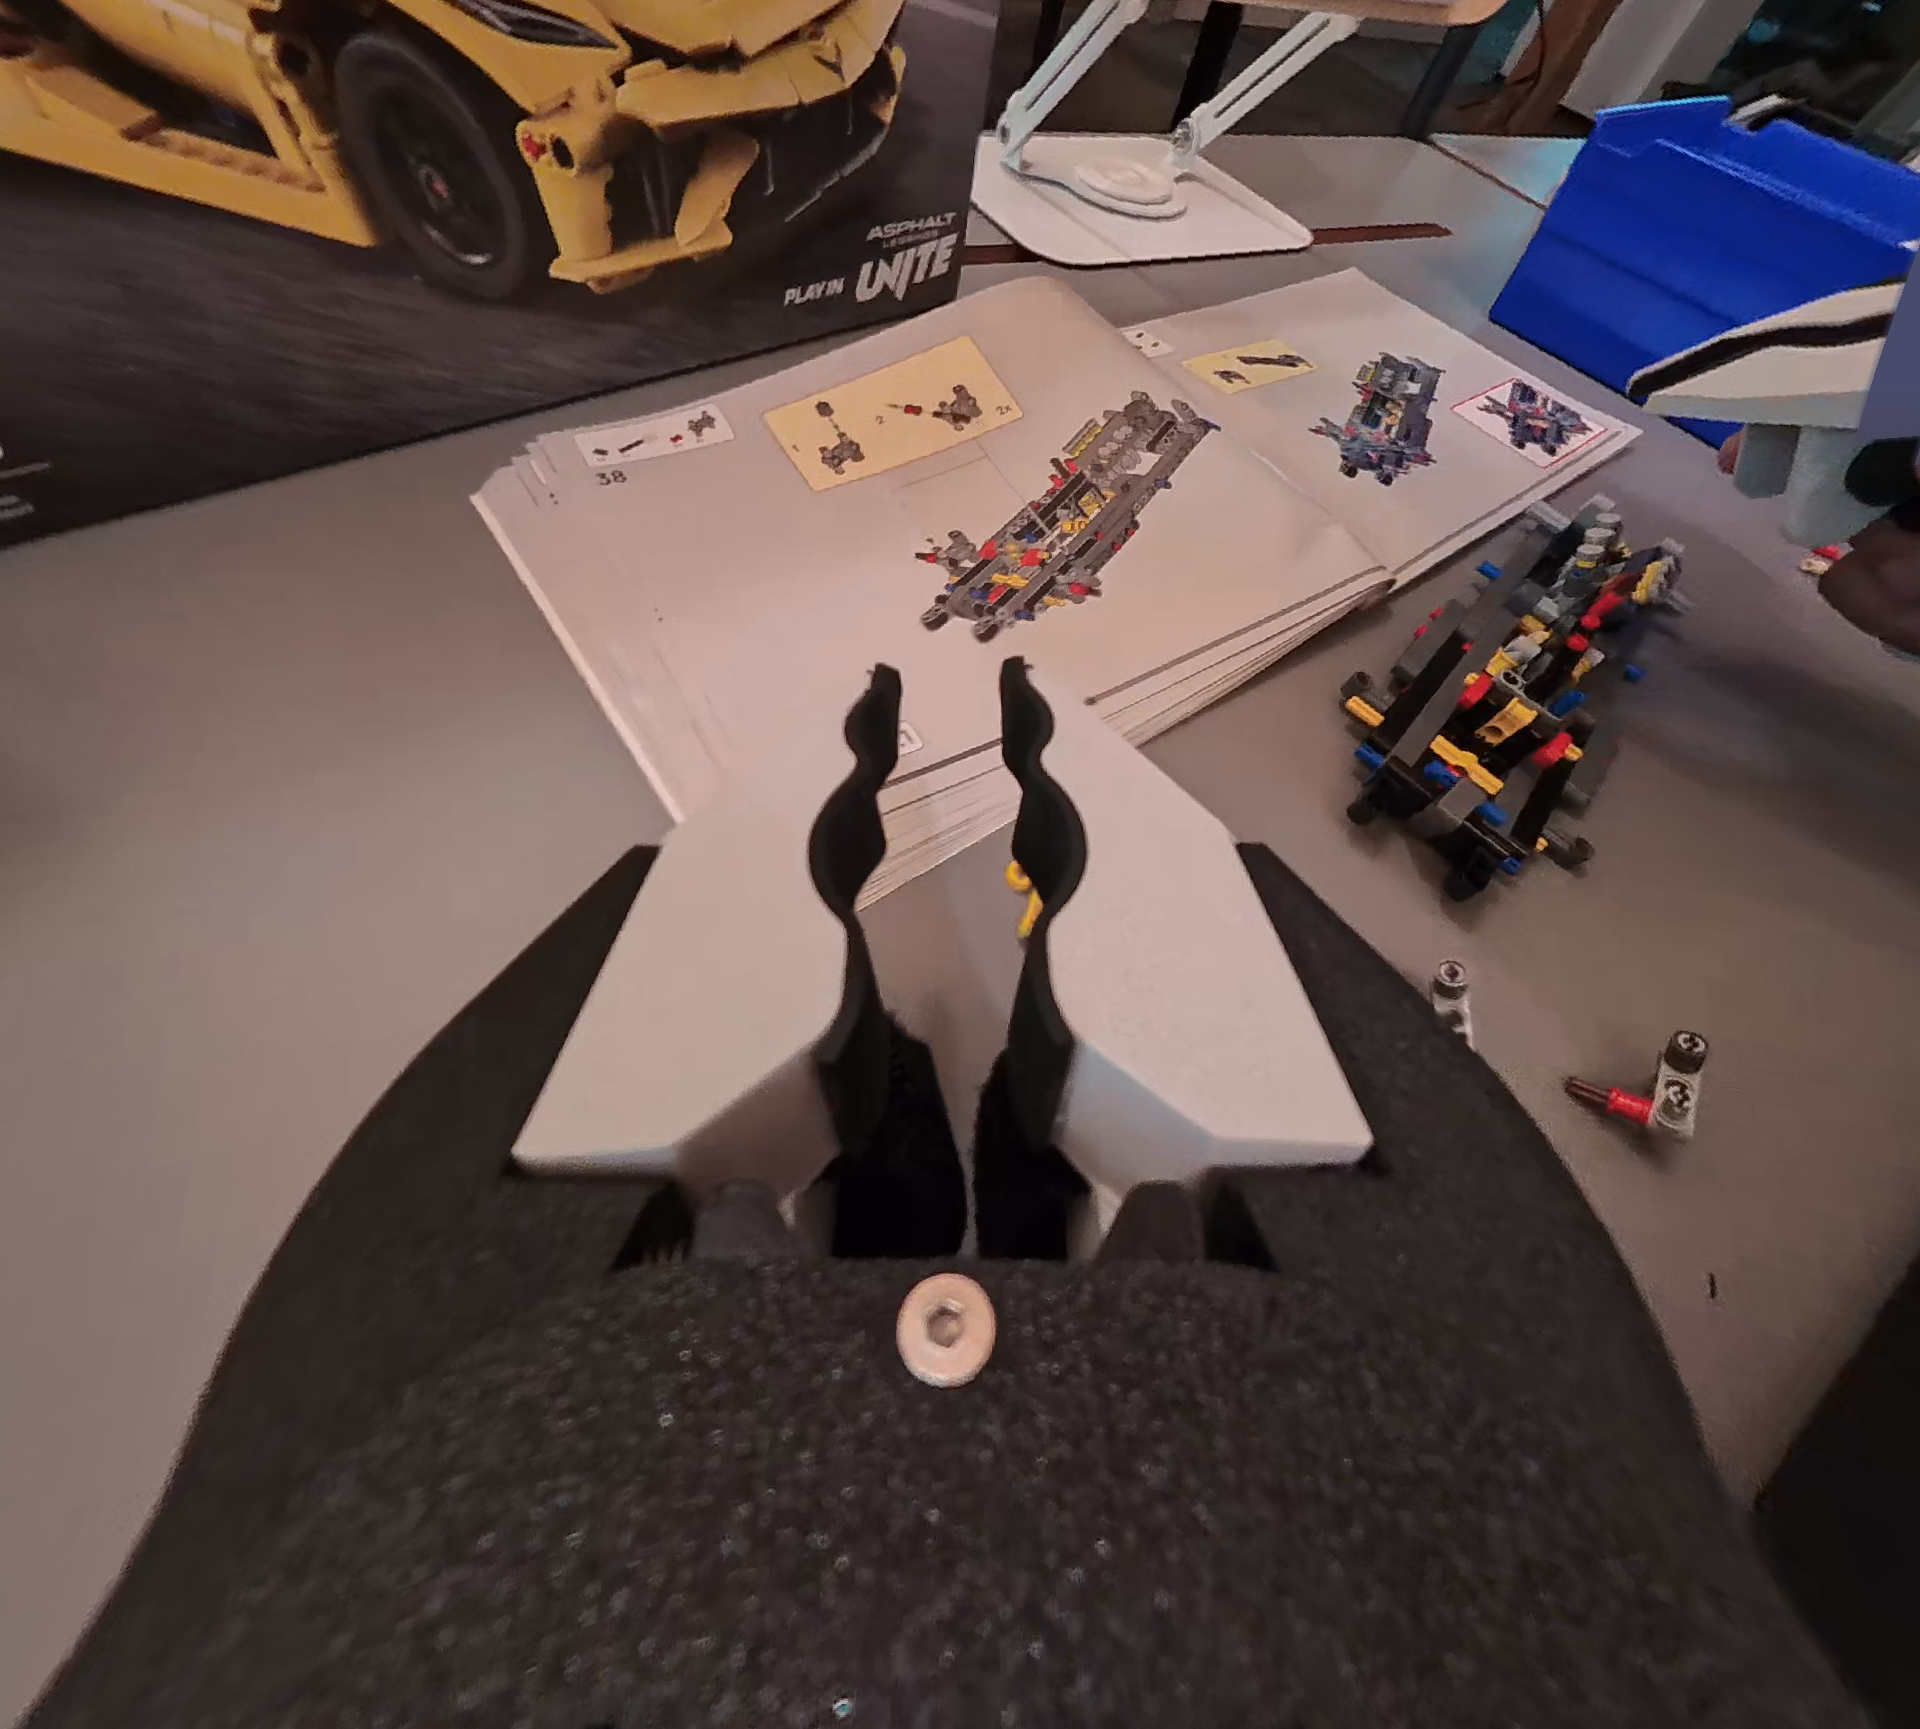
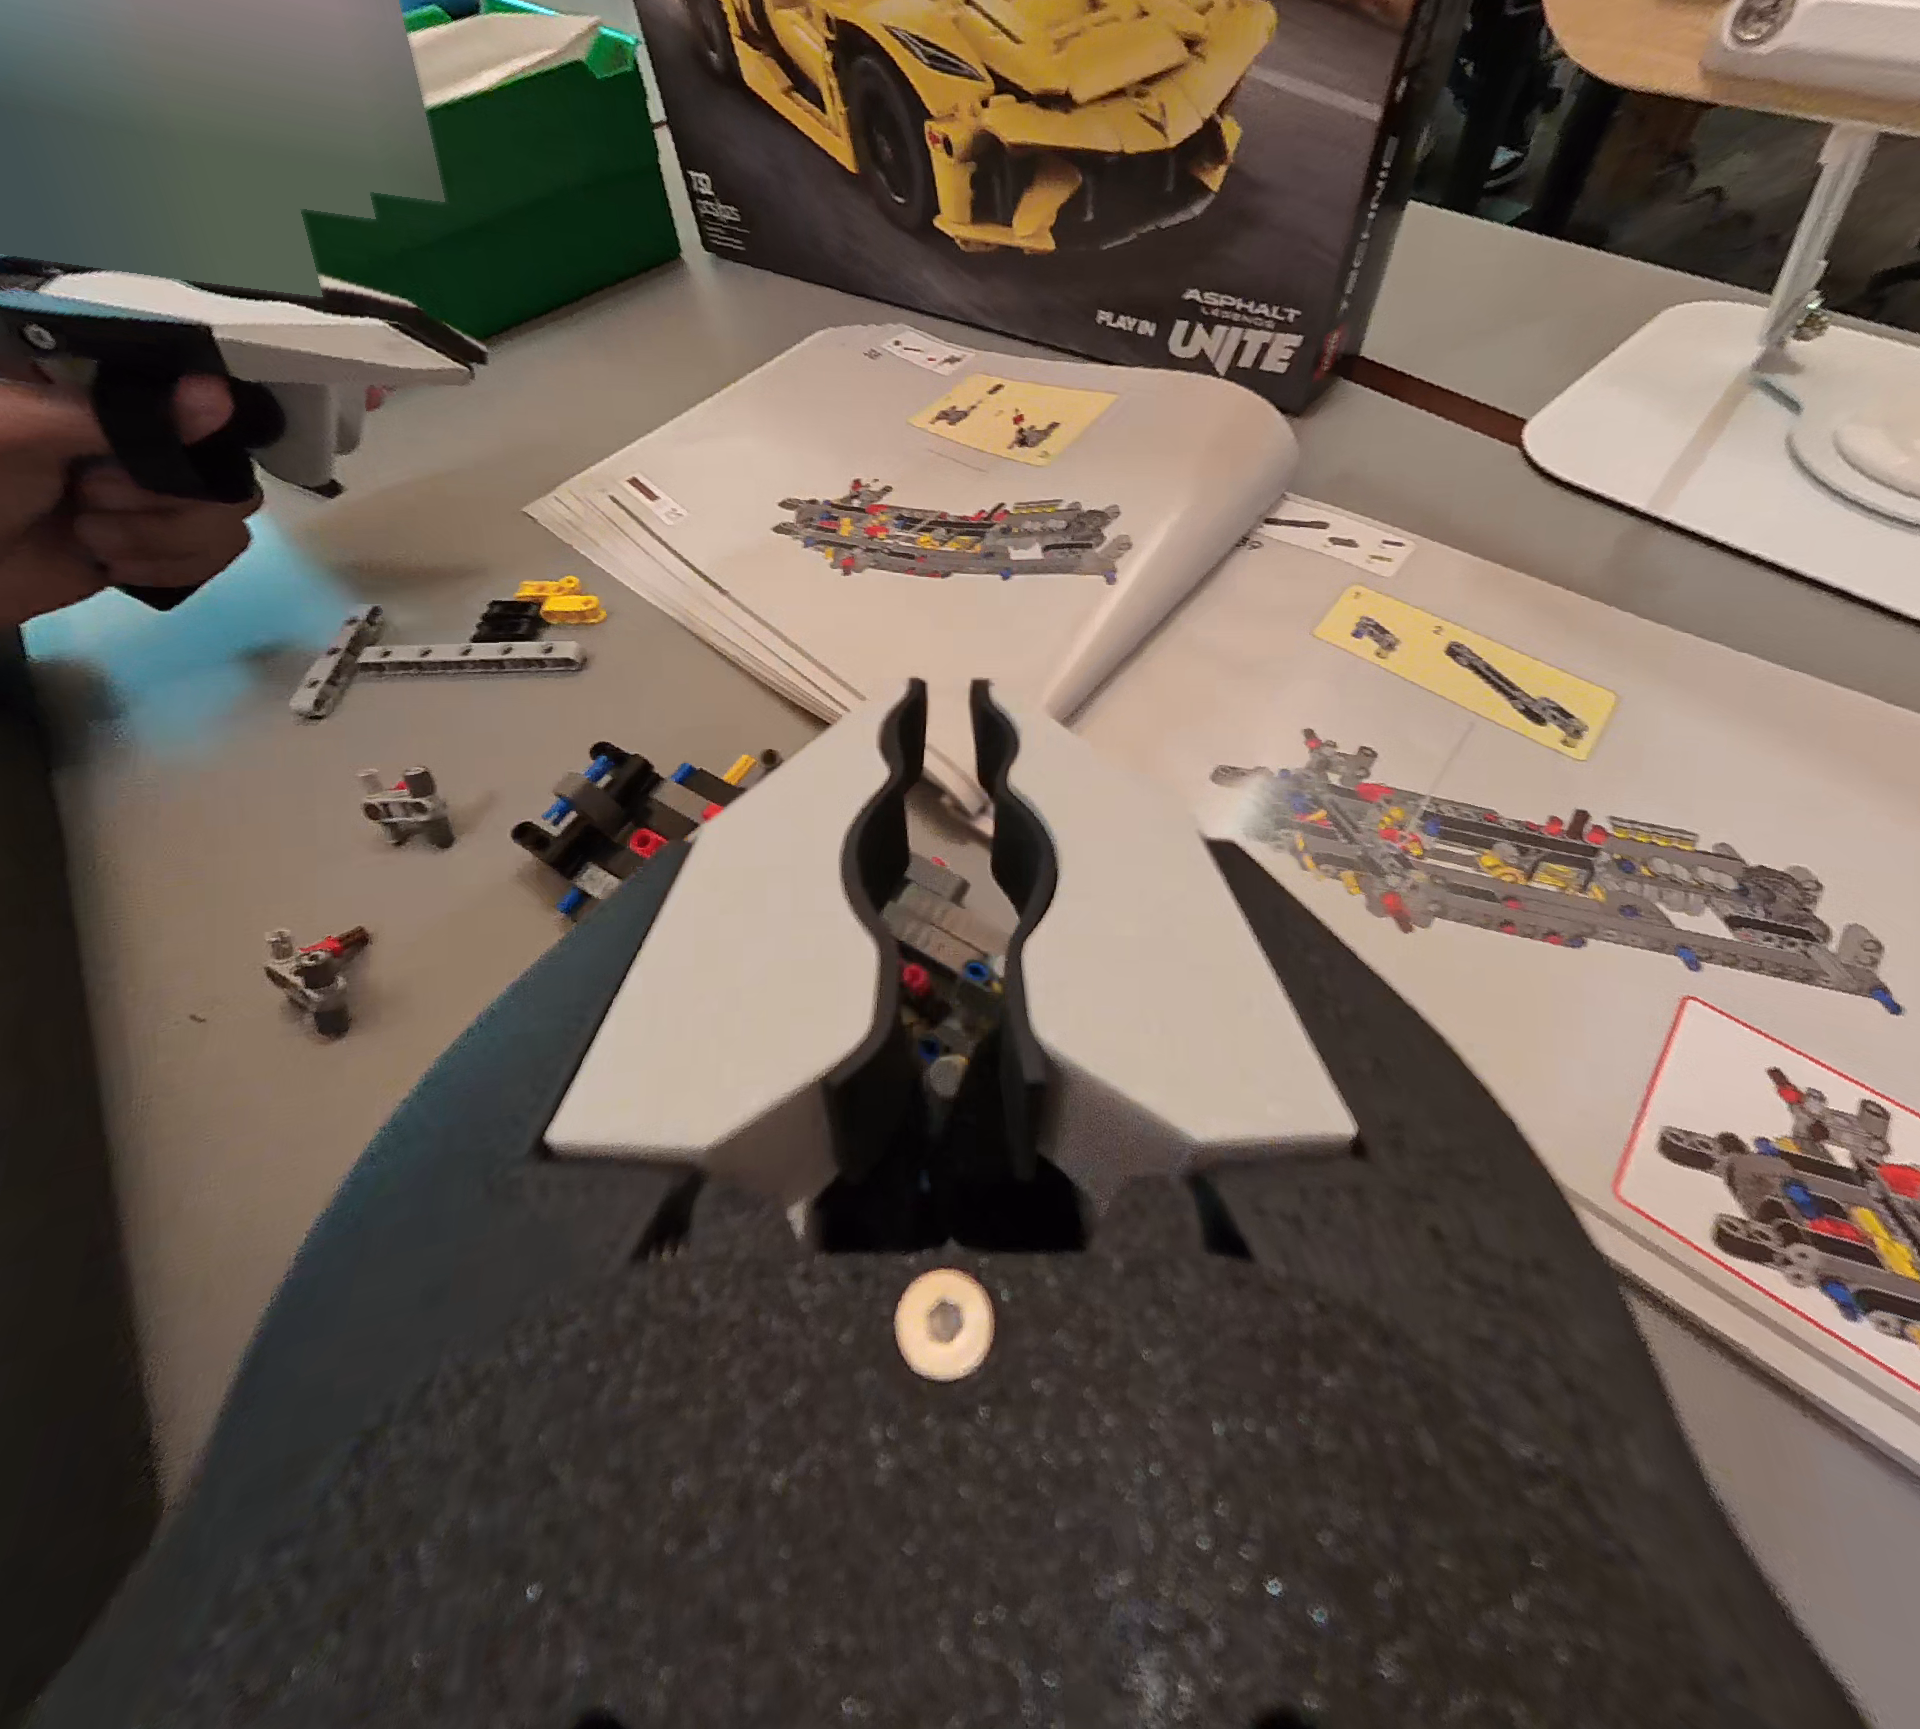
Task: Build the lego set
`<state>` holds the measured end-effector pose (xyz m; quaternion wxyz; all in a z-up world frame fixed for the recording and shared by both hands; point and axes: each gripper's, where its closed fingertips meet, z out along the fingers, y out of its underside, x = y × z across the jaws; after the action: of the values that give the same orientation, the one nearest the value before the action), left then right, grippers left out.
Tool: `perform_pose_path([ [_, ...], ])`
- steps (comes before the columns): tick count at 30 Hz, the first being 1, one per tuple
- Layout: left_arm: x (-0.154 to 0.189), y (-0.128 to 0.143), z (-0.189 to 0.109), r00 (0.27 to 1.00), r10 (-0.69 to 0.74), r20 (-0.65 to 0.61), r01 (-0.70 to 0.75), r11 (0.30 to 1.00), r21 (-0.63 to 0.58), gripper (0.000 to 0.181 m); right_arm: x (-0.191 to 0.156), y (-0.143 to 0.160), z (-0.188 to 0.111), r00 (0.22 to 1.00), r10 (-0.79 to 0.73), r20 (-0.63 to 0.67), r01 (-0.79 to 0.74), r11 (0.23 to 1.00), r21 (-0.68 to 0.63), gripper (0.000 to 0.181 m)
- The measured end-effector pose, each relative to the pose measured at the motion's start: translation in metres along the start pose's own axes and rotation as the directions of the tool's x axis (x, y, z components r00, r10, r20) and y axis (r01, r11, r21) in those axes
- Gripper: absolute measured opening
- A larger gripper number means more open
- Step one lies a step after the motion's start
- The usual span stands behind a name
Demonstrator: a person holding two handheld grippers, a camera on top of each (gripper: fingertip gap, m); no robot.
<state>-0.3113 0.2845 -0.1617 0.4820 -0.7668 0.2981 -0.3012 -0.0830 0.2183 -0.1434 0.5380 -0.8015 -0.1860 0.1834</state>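
The left gripper (image 1: 948, 682) hangs released over the grey table (image 1: 260, 796). Its jaws stand apart, and their tips reach the near edge of the open instruction booklet (image 1: 831, 588) at 12 o'clock. A scrap of yellow shows low in the gap against one finger; I cannot tell whether it touches the finger.

In the left wrist view, the part-built lego chassis (image 1: 1507, 703), black and grey with yellow, red and blue pins, lies flat on the table at 3 o'clock, just beside the booklet's right page. The right gripper (image 1: 1652, 380) pokes in from the right edge above it. A grey connector with a red pin (image 1: 1652, 1092) lies at 4 o'clock.

In the right wrist view, the right gripper (image 2: 948, 692) hovers over that chassis (image 2: 623, 806). Only a slim gap separates its tips, and they clasp nothing. Part of the model shows through the gap and more of it sticks out at 9 o'clock.

At 10 o'clock a hand (image 2: 104, 495) holds the left gripper (image 2: 468, 360) above loose parts: a grey T-shaped beam (image 2: 436, 661) and yellow pieces (image 2: 566, 599).

The set's box (image 2: 1039, 69), showing a yellow car, stands upright at 12 o'clock, with a green bin (image 2: 520, 204) to its left. A white stand (image 2: 1714, 432) sits at 2 o'clock.
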Motion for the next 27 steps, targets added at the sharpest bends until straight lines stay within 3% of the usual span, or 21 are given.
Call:
perform_pose_path([
  [3,0.017,0.004,0.004,0.997,0.04,-0.068,-0.041,0.999,-0.015,0.018,-0.01,0.004,0.004,0.997,0.051,0.058,-0.05,0.999,-0.011,0.007],
  [8,0.025,-0.002,0.003,0.988,0.149,-0.041,-0.148,0.989,0.027,0.017,-0.02,0.003,0.006,0.986,0.108,0.129,-0.108,0.994,-0.009,0.007],
  [27,0.028,-0.004,0.004,0.978,0.206,-0.019,-0.205,0.978,0.043,0.014,-0.024,0.011,0.013,0.997,0.007,0.083,-0.004,0.999,-0.039,0.007],
])
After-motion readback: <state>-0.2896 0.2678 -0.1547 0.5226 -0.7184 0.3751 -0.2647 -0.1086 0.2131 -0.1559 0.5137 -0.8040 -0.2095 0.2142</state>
